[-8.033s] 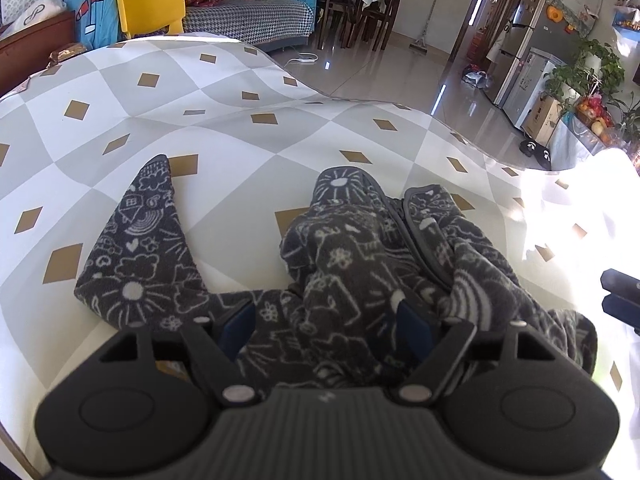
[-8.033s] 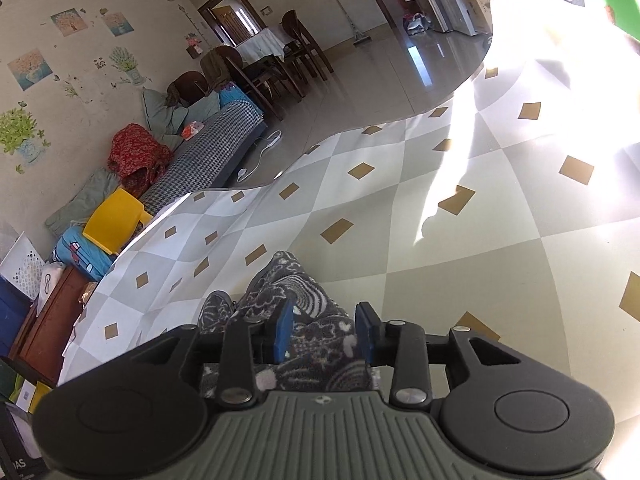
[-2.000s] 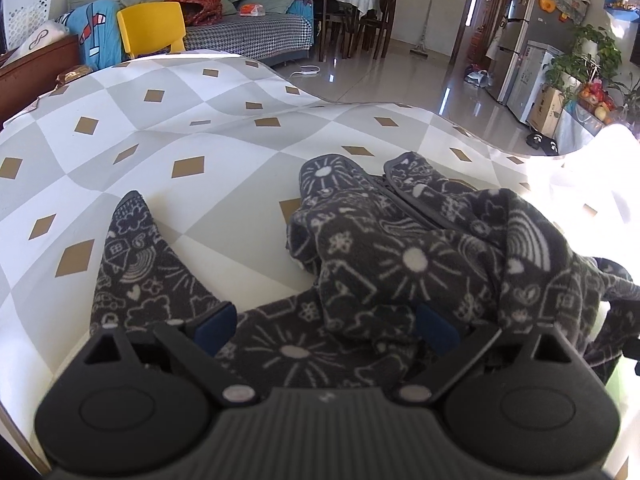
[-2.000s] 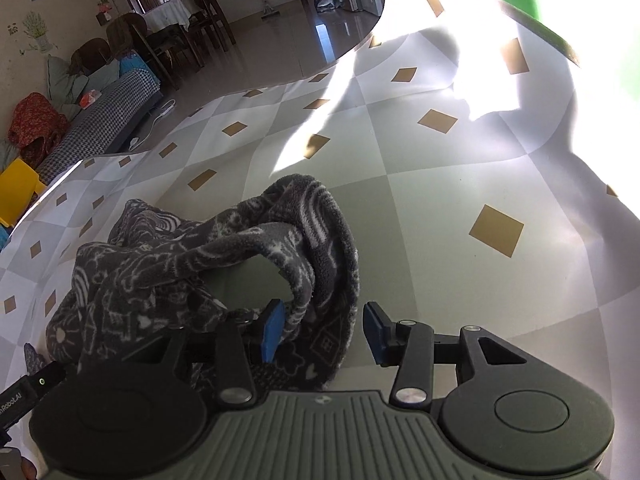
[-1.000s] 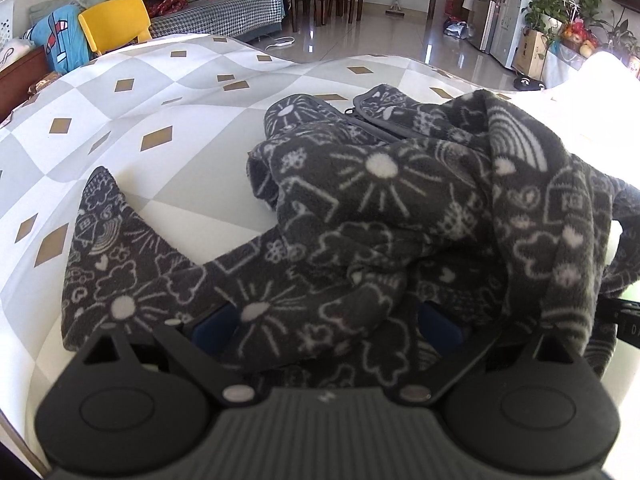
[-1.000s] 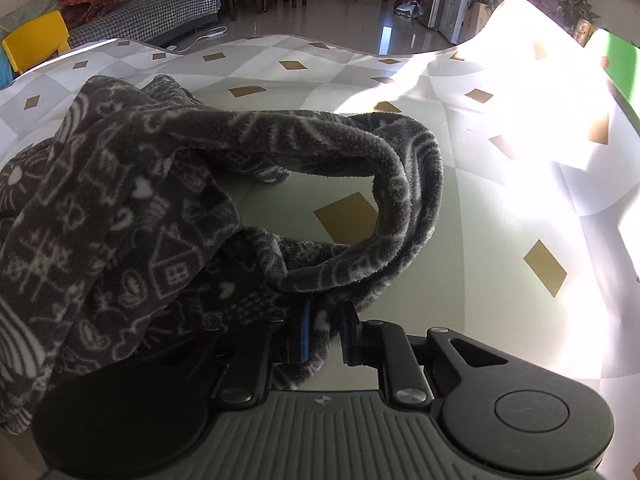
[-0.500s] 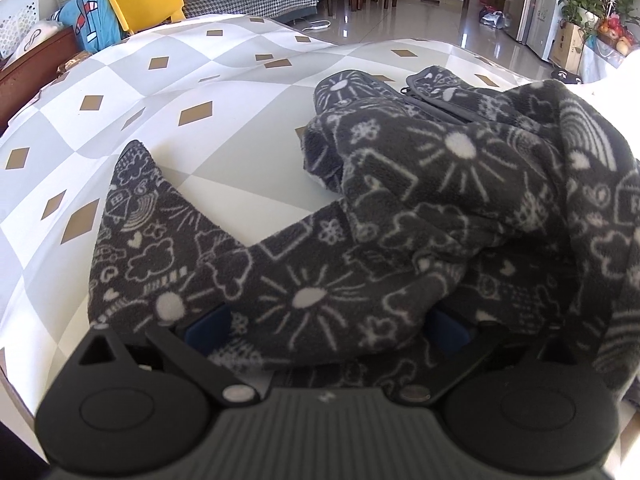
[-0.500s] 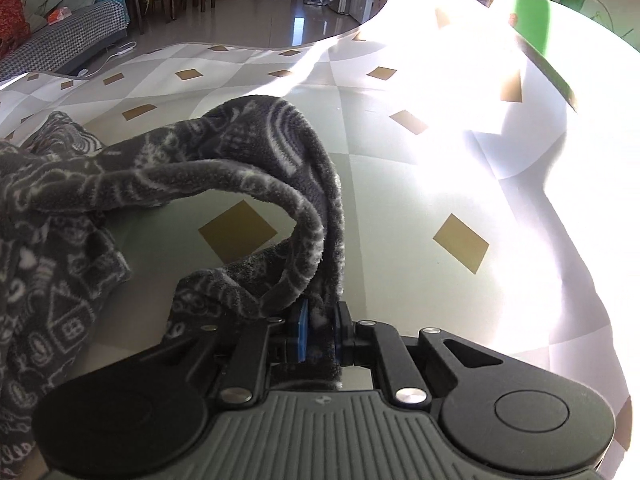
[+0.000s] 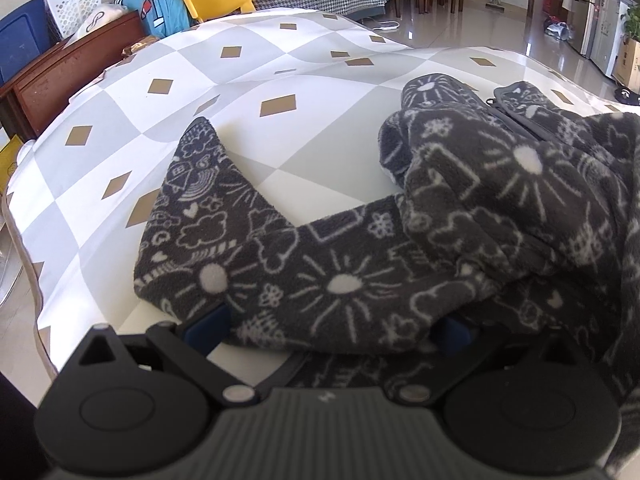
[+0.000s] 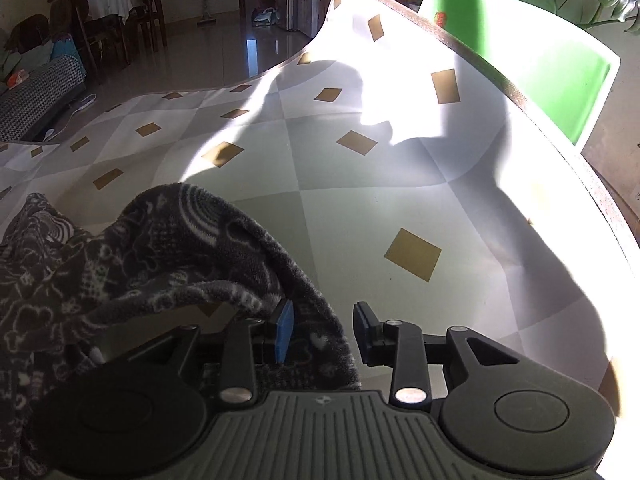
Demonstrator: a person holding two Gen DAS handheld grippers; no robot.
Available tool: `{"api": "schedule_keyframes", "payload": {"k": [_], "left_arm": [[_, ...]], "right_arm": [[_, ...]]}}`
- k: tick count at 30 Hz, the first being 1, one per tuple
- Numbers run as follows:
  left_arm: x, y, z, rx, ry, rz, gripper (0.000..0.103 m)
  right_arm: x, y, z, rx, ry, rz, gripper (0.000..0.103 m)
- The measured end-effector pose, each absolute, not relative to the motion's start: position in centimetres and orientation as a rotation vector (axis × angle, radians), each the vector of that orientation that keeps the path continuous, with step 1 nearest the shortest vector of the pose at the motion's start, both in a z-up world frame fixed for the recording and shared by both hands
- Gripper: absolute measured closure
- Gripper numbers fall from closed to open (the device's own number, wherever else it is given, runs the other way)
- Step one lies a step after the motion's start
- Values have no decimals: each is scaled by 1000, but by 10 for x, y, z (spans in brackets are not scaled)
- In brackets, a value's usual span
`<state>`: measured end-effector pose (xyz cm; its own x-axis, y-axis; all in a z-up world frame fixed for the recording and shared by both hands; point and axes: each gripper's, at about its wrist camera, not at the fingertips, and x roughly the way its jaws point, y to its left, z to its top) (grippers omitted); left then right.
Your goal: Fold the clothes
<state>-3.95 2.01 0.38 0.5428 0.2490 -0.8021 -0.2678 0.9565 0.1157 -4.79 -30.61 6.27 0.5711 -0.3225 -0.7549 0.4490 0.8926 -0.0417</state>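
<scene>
Fleece garment (image 9: pixel 400 240), dark grey with a white doodle print, lies bunched on the bench (image 9: pixel 248 80) over its checked cloth. One limb is spread flat toward the left and the bulk is piled on the right, so it's not in a folded state.

Step in hand, my read: sorting or spreading the garment for a fold. A fold partway laid over would look much the same, so I can't settle which.

Left gripper (image 9: pixel 332 324): jaws wide, both blue pads showing at the sides. The near hem is draped across the gap and nothing is pinched.

Right gripper (image 10: pixel 324 332): jaws parted to a moderate gap, with a thick fleece edge (image 10: pixel 240 264) lying between them and against the left pad. The right finger stands clear of it, so it's touching the fleece rather than clamping it.

Whatever comes next needs an edge seated square between the pads before closing. Fleece is thick and doubled here, so it's easy to catch two layers.
</scene>
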Motion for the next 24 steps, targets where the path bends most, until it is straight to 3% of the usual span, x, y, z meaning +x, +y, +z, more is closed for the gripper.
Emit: {"api": "schedule_keyframes", "payload": {"k": [14, 24], "left_arm": [[-50, 24, 6, -37, 969, 313, 0], [-58, 25, 7, -49, 959, 290, 0]], "right_arm": [[-48, -283, 82, 205, 735, -276, 68], [-26, -249, 69, 199, 754, -85, 67]]}}
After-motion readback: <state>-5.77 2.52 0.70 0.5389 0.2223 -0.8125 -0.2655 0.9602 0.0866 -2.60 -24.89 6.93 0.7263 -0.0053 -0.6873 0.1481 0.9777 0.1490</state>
